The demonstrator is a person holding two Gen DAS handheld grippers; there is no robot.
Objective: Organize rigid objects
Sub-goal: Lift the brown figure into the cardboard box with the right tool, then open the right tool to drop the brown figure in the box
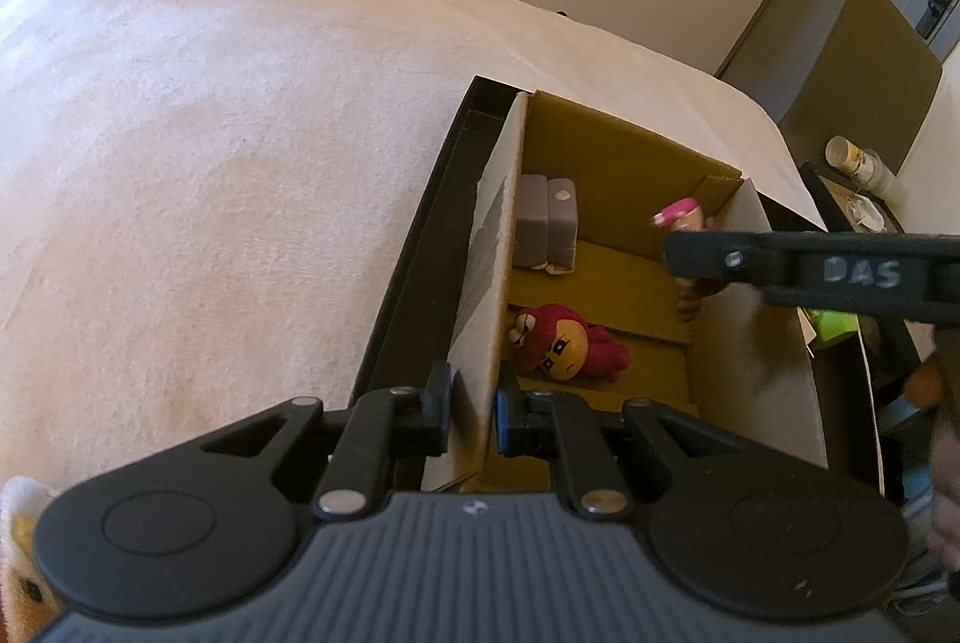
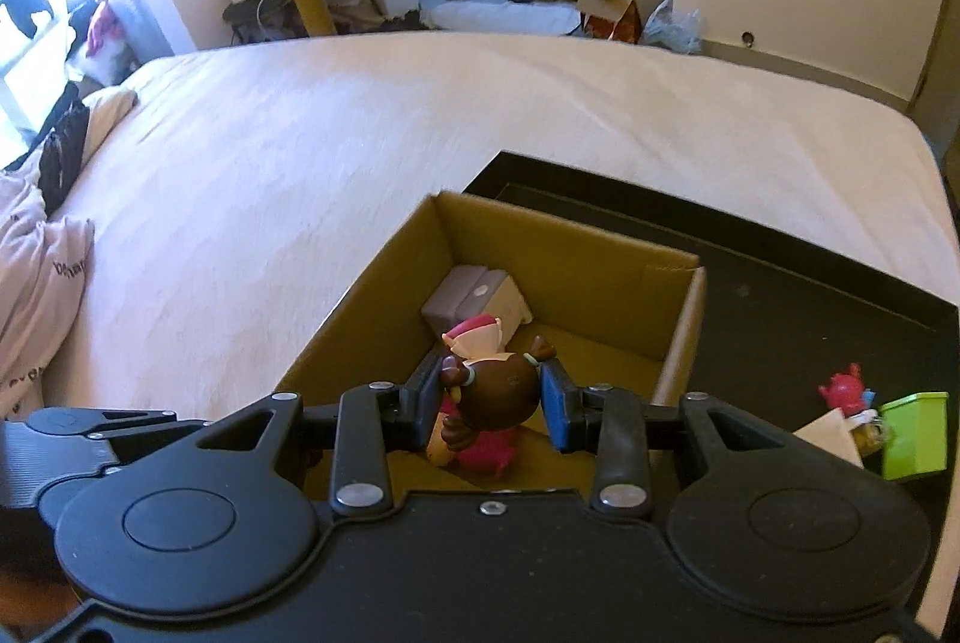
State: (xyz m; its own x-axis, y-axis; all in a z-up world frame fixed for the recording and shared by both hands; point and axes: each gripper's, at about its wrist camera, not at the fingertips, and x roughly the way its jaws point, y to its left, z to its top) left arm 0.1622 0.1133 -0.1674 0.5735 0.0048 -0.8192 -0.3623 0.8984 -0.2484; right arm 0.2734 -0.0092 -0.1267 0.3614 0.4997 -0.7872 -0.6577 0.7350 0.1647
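Two grey blocks | red doll | inside carton

The cardboard box is matt brown corrugated paper inside, with a paler outer face, and it stands in a smooth, matt black tray on the bed, whose cream cloth looks soft and slightly napped. The brown figurine is glossy moulded plastic, as is the red-hooded figurine in the box. Each hand-held gripper, left and right, is matt black plastic with bright metal pins, and the green container is smooth plastic.
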